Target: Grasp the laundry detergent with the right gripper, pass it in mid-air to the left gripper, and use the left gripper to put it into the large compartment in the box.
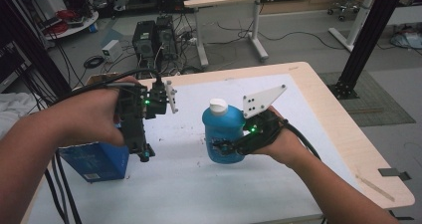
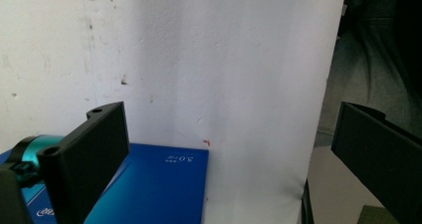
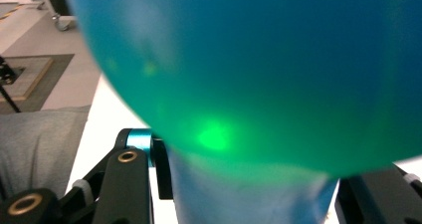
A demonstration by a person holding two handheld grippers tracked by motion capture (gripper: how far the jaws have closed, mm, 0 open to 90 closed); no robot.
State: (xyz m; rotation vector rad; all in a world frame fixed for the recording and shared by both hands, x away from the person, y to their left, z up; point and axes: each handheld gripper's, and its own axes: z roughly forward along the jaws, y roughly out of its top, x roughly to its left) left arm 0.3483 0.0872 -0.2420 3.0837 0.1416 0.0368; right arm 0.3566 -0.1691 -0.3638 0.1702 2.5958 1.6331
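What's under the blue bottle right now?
The blue bottle is clamped in the right gripper. The high view shows the white table cover below it; whether its base touches the cover is hidden by the bottle itself.

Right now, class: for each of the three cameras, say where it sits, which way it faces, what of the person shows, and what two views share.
High view: above the person's side, facing forward and down on the table; both forearms, left gripper, right gripper.
Left gripper view: rides the left gripper, looking down past open jaws at the white sheet and blue box.
Right gripper view: rides the right gripper, jaws shut on the blue bottle.
Shared: the high view also shows the blue box and blue bottle.
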